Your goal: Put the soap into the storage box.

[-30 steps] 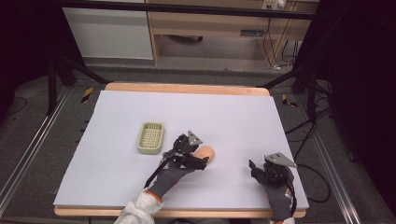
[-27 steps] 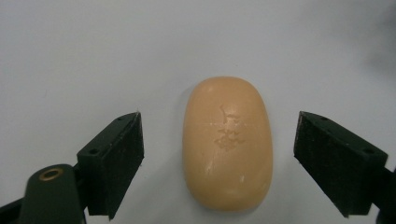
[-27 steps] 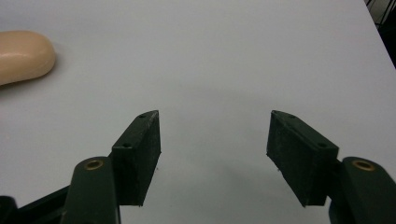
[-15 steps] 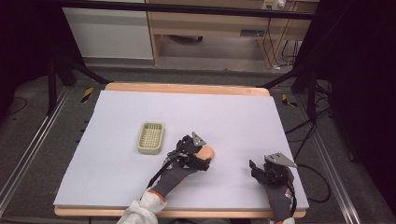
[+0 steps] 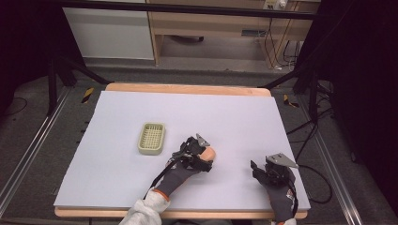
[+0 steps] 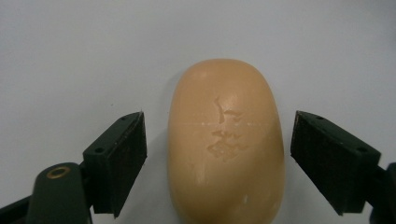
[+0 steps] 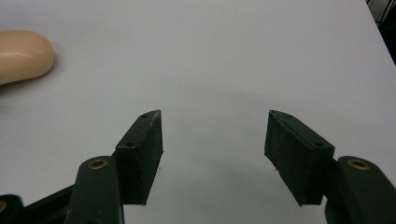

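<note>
Soap bar lies flat on the counter, right between my left jaws, long axis running away from me along them. Left gripper is wide open around it: gap on both sides, neither jaw touching, holding nothing. Stamped mark on the soap's top face, can't read it. Nothing between jaws and soap on either side, just bare white surface.

In the high view the left gripper sits over the soap bar, whose rounded end pokes out past the jaws. Pale green slotted tray is near, off to the left of those jaws, apart from the soap.

Right gripper is well apart, near the counter's front right corner, jaws wide open and empty, bare surface ahead. I see the soap bar's end far up-left of them.
</note>
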`<state>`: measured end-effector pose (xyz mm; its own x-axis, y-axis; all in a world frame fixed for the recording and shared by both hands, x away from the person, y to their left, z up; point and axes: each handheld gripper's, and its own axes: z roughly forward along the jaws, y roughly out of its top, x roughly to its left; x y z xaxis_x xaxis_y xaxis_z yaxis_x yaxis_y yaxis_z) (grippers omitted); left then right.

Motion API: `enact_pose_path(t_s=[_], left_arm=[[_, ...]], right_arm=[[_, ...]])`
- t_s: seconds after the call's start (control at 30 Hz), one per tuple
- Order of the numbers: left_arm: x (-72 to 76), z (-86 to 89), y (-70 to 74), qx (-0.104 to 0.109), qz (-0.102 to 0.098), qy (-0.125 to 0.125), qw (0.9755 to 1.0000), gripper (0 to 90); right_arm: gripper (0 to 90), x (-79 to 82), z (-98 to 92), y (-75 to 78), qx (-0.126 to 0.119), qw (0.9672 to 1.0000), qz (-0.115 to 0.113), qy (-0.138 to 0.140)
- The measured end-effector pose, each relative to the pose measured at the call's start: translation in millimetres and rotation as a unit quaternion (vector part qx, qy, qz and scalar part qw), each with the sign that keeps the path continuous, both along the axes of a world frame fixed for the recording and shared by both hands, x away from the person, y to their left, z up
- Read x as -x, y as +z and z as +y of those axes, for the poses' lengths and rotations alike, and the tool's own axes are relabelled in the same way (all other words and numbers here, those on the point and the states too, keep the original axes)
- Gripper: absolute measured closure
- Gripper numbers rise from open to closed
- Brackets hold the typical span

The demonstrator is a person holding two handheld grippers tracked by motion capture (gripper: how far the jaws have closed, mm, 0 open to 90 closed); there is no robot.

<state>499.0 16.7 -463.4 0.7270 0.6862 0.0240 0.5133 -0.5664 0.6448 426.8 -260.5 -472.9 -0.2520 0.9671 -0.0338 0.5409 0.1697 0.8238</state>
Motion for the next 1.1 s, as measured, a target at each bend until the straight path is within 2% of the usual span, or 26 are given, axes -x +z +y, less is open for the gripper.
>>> enact_pose_path(t_s=[0.6,1.1], left_arm=[[-2.7,-6.0,-7.9,-0.008,0.006,0.000,1.0000,30.6],[-3.5,-5.9,-8.3,-0.009,0.010,-0.001,0.9999,31.0]], right_arm=[[37.4,-0.5,-0.1,-0.5,0.000,1.0000,0.003,0.001],[37.4,-0.7,-0.1,-0.5,0.000,1.0000,0.003,0.000]])
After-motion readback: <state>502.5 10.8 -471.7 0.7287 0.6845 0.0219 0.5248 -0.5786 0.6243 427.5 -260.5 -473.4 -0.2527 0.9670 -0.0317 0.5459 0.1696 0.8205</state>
